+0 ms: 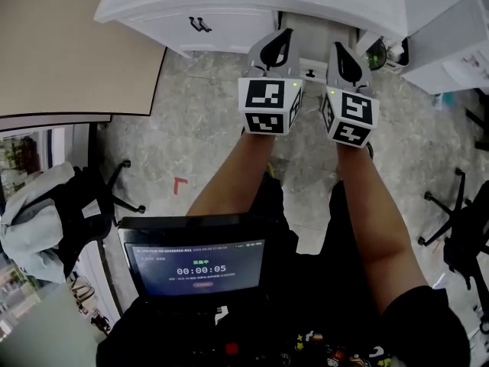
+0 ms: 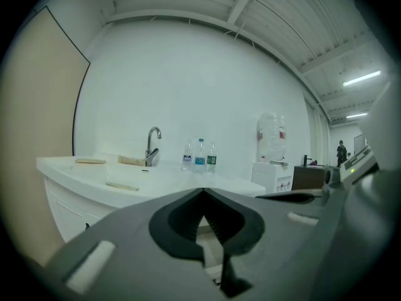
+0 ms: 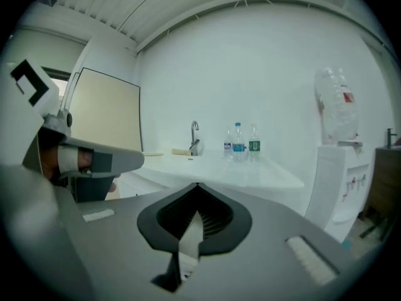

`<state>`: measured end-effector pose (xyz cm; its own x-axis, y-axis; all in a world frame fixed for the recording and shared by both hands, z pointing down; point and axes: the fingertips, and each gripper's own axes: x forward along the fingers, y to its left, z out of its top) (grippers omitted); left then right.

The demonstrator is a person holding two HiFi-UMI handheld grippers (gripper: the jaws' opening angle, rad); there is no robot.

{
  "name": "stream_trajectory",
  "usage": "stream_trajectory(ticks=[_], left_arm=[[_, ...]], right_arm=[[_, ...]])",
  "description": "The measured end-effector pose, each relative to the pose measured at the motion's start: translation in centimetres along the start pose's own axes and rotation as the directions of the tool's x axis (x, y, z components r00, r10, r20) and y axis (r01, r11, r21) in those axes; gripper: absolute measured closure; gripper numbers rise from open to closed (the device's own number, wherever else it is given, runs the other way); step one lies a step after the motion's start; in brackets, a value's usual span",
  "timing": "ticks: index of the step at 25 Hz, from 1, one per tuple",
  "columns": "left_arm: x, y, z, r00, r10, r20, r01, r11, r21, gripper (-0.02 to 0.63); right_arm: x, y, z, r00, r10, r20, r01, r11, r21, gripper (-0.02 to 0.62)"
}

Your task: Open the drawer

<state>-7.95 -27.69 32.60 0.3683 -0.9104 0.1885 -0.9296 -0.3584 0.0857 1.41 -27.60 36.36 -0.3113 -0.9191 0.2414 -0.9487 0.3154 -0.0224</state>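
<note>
White cabinet drawer (image 1: 191, 29) sits shut beyond grey left gripper (image 1: 280, 40), grey right gripper (image 1: 344, 56).
Fingers on both clenched, empty; drawer likely slides lightly, best pulled by its small dark handle (image 1: 200, 24).

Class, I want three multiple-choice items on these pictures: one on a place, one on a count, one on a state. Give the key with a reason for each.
1. In the left gripper view, where do the bottles on the counter stand relative to the faucet?
A left of it
B right of it
C on top of it

2. How many bottles are there?
A one
B two
C three

3. The left gripper and right gripper are:
A shut, empty
B wide open
C shut on a bottle

Key:
1 B, they stand in a row to the faucet's right.
2 C, three stand side by side.
3 A, each gripper's jaw tips meet with nothing between them.
</note>
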Motion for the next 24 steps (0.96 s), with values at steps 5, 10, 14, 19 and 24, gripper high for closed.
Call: stream_trajectory(ticks=[5,10,14,19,24], left_arm=[[-2.1,-2.4,5.1,1.000,0.008,0.024,-0.008,1.000,-0.009,0.606],[-4.2,-4.0,8.2,0.999,0.028,0.042,-0.028,1.000,-0.009,0.606],[-4.9,-5.0,9.7,0.997,0.059,0.049,-0.058,0.998,-0.025,0.606],[-4.5,-5.6,11.1,0.995,0.076,0.061,-0.074,0.997,-0.034,0.606],[-3.8,-6.3,11.6,0.997,0.057,0.060,-0.056,0.998,-0.023,0.606]], right_arm=[[-3.5,-1.3,8.4,0.996,0.039,0.078,-0.036,0.998,-0.042,0.577],[-6.4,-2.1,13.4,0.987,0.066,0.147,-0.059,0.997,-0.054,0.577],[-7.7,-3.0,14.6,0.987,0.092,0.134,-0.081,0.993,-0.083,0.576],[-7.6,-4.3,15.4,0.986,0.103,0.130,-0.091,0.991,-0.096,0.577],[-7.5,-4.4,16.1,0.986,0.104,0.132,-0.091,0.991,-0.102,0.576]])
